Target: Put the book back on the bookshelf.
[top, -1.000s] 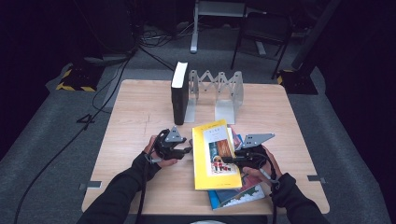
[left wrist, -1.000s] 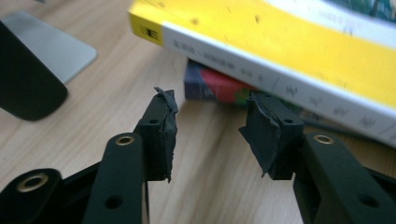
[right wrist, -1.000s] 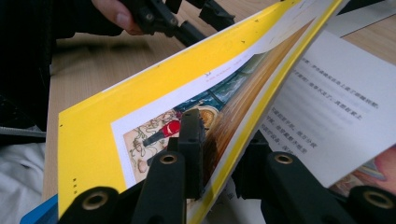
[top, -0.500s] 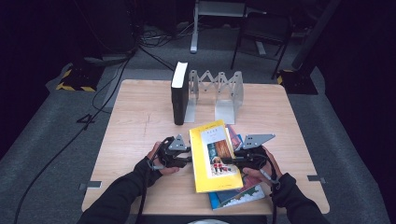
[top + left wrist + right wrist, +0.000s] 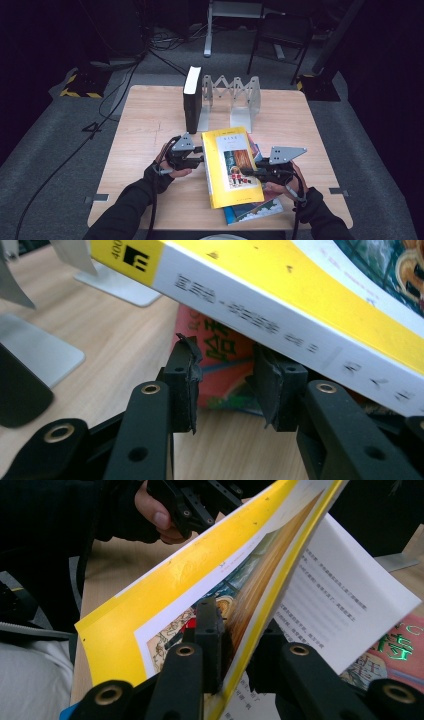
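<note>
- Our right gripper [image 5: 235,645] pinches the yellow book [image 5: 231,170] by its front cover, above the book stack [image 5: 252,210] on the table [image 5: 150,125].
- Our left gripper [image 5: 227,382], jaws just closing, stands spread at its spine.

A black book [image 5: 192,99] stands upright at the far side of the wooden bench [image 5: 145,125], leaning against a silver folding rack [image 5: 231,97]. Beyond the bench, cables [image 5: 125,82] trail over the grey floor [image 5: 45,145], past a yellow-and-black striped block [image 5: 80,92] and a dark chair [image 5: 282,35].
</note>
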The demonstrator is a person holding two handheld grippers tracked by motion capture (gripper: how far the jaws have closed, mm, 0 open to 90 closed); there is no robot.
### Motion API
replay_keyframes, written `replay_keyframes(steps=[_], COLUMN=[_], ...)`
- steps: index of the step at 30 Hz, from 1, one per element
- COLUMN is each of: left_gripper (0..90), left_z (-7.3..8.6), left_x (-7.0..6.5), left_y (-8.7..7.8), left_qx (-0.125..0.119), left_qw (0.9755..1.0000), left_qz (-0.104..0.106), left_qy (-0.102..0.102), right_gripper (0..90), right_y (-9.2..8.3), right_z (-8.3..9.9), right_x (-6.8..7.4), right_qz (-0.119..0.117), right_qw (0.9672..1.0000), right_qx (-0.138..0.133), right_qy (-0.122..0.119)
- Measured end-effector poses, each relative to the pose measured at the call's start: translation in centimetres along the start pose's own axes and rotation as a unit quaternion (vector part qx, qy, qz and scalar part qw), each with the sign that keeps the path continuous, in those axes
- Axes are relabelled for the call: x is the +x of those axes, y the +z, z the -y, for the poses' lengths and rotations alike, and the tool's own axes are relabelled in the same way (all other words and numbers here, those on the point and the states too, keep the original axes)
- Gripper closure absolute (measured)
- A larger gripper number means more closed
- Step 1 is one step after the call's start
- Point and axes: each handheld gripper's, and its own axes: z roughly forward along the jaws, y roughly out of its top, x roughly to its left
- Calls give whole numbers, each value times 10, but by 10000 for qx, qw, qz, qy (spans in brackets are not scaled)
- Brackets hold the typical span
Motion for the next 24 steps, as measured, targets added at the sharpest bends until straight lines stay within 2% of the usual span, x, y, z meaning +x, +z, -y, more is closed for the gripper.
replay_keyframes(steps=[3, 5, 9, 13, 14, 16, 18, 20, 22, 23, 24], left_gripper=[664, 718, 846, 886, 887, 888, 887, 882, 877, 874, 874], left_z=[-8, -15, -33, -48, -52, -53, -56, -61, -65, -65, -68], left_x=[2, 4, 12, 23, 27, 27, 23, 17, 12, 12, 7], left_y=[-4, -4, -3, -8, -10, -11, -11, -11, -11, -11, -11], left_qx=[-43, -16, -82, -384, -494, -547, -626, -614, -605, -605, -590], left_qw=[9999, 9999, 9999, 9992, 9986, 9983, 9980, 9980, 9979, 9979, 9977], left_qz=[-60, -59, -86, -98, -110, -96, -57, -84, -79, -79, -87], left_qy=[86, 110, 111, -102, -149, -187, -48, 95, 233, 233, 328], right_gripper=[796, 808, 817, 834, 833, 829, 788, 710, 623, 623, 585], right_y=[-1, -2, -3, -3, -3, -4, -3, -3, -3, -3, -3], right_z=[-5, -8, -15, -19, -19, -19, -16, -13, -14, -14, -15], right_x=[-1, -3, -7, -14, -15, -16, -13, -13, -11, -11, -11], right_qz=[76, 180, 486, 724, 702, 640, 721, 524, 647, 647, 648], right_qw=[10000, 9998, 9987, 9968, 9969, 9971, 9962, 9975, 9969, 9969, 9969], right_qx=[-14, -67, -108, -259, -277, -348, -337, -351, -293, -293, -313], right_qy=[35, 59, -85, -222, -217, -237, -352, -319, -351, -351, -317])
